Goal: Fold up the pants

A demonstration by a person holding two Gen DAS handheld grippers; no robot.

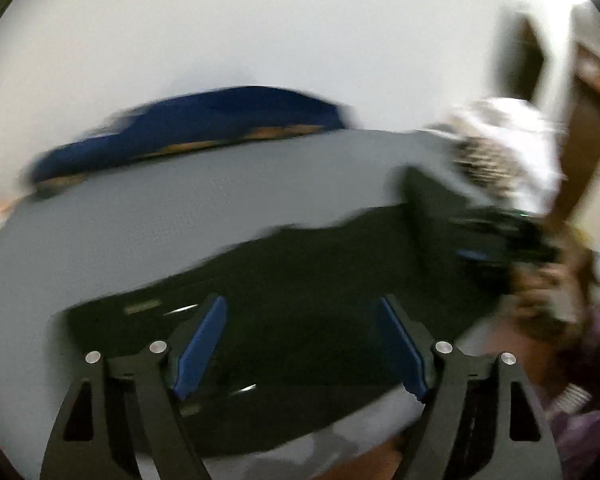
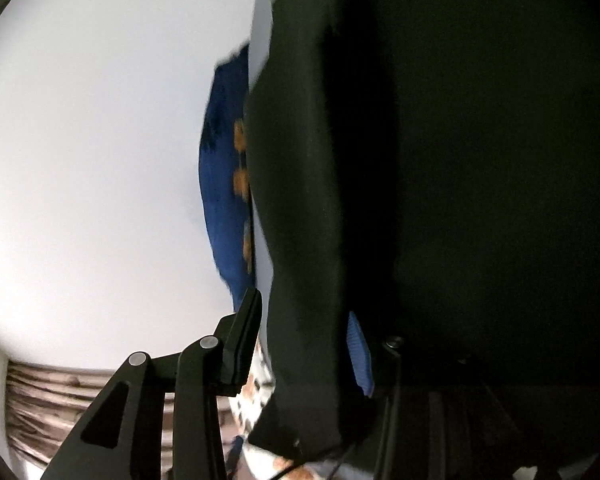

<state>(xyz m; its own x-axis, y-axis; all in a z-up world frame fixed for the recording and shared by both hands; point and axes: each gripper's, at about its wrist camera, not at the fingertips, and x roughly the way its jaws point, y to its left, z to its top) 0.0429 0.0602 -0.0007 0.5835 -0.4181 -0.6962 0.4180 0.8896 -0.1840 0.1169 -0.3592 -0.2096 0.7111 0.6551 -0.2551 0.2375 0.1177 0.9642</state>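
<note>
White wall behind, my dark green soft cloth pants (image 1: pixel 300 280) lie limp on the grey bed (image 1: pixel 180 208), left gripper (image 1: pixel 302 344) jaws wide and empty, right gripper (image 2: pixel 304 348) jaws part-open around a fold; I'd pinch hems.

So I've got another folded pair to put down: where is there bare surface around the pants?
Bare grey surface lies between the dark pants and the blue cushion along the far side. The right end is crowded: a patterned white cloth and the right gripper sit there.
</note>
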